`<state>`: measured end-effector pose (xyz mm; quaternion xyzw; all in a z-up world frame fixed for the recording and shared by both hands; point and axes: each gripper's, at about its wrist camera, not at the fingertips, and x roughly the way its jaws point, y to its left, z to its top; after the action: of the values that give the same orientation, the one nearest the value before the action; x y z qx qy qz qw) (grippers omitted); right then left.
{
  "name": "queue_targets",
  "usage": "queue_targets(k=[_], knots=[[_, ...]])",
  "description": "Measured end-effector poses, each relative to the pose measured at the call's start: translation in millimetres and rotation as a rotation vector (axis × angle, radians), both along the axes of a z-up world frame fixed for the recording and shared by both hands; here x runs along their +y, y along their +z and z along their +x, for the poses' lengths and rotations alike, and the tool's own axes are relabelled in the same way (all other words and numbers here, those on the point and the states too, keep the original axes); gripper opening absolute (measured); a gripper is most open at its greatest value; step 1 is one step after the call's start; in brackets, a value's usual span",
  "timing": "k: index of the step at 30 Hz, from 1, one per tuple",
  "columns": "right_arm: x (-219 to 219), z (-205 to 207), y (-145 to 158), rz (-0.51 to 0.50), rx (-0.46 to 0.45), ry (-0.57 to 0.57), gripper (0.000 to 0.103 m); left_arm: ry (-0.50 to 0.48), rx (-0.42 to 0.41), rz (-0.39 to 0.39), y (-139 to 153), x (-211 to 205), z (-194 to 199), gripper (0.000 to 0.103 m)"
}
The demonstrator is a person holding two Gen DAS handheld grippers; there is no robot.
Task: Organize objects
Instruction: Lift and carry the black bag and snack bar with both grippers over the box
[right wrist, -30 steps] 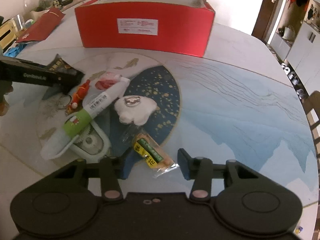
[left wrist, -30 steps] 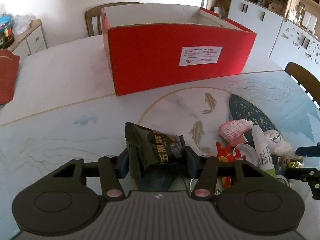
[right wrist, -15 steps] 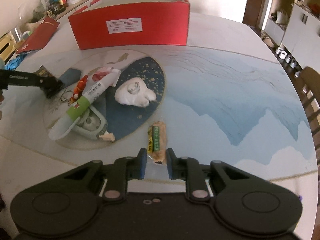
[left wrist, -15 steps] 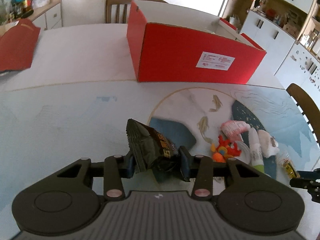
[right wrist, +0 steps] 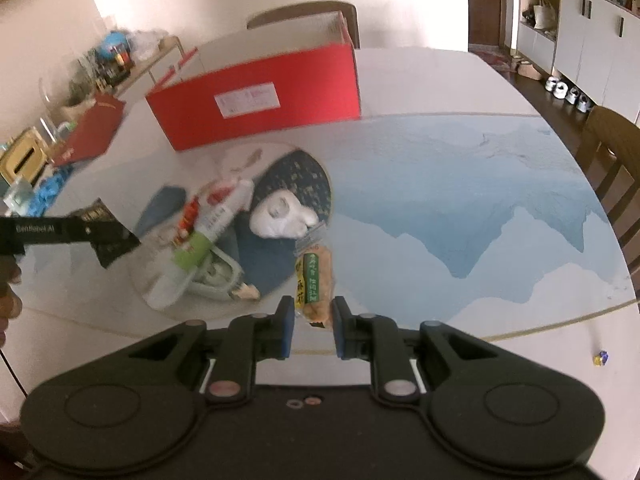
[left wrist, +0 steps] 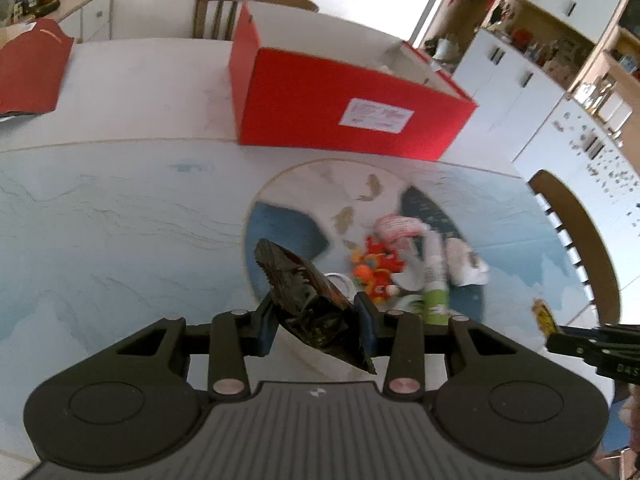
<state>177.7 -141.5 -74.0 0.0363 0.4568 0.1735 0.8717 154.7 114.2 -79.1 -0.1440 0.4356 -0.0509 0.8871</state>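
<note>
My left gripper (left wrist: 316, 322) is shut on a black snack packet (left wrist: 310, 304) and holds it above the table. My right gripper (right wrist: 313, 322) is shut on a clear-wrapped snack bar with a green label (right wrist: 315, 280), lifted off the table. The open red box (left wrist: 352, 108) stands at the far side of the table; it also shows in the right wrist view (right wrist: 260, 100). Between the grippers lies a pile: a white tube with a green band (right wrist: 208, 236), a white plush (right wrist: 282, 218), a red toy (left wrist: 376, 260) and a pink-and-white packet (left wrist: 394, 226).
The table has a blue-and-white patterned top (right wrist: 460, 200). A red folder (left wrist: 32, 76) lies at the far left. Wooden chairs stand behind the box (left wrist: 248, 4) and at the right (right wrist: 612, 152). A small wrapped sweet (right wrist: 600, 357) lies near the right front edge.
Both grippers have risen and pulled back, carrying their items. The snack bar has left the table in my right gripper. The black packet has tilted in my left gripper.
</note>
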Motion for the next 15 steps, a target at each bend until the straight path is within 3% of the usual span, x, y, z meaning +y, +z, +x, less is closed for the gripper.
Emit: queue_targets(k=[9, 15], knots=[[16, 20, 34, 0.036, -0.061, 0.021, 0.019, -0.071, -0.047, -0.047, 29, -23, 9, 0.039], [31, 42, 54, 0.033, -0.11, 0.043, 0.019, -0.112, -0.095, -0.038, 50, -30, 24, 0.039]])
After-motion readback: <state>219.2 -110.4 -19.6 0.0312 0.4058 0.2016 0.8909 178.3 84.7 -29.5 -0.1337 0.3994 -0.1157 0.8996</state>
